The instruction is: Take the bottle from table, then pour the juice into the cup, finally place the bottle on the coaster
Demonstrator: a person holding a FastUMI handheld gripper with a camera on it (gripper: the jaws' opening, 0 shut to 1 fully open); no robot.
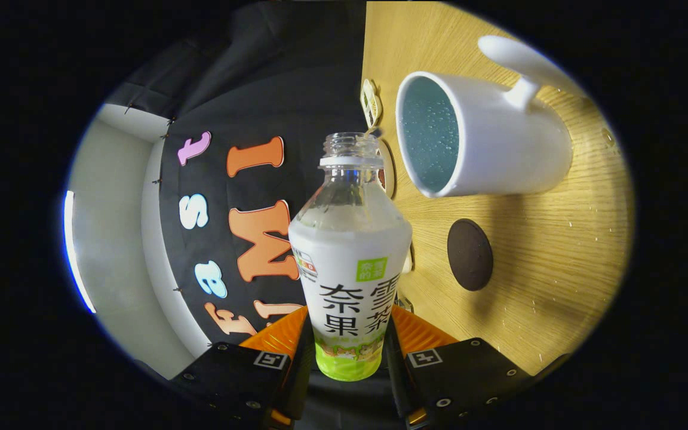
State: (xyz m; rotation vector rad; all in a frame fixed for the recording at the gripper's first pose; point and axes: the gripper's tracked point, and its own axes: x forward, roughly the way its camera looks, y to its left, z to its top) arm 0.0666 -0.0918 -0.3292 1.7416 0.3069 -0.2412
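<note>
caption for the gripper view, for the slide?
Gripper shut on uncapped bottle, tipped sideways beside white cup and dark coaster on wooden table.

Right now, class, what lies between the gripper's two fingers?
The gripper view shows the bottle, uncapped, between the fingers of the gripper, both pressing its lower body. The cup and coaster lie beyond.
</note>
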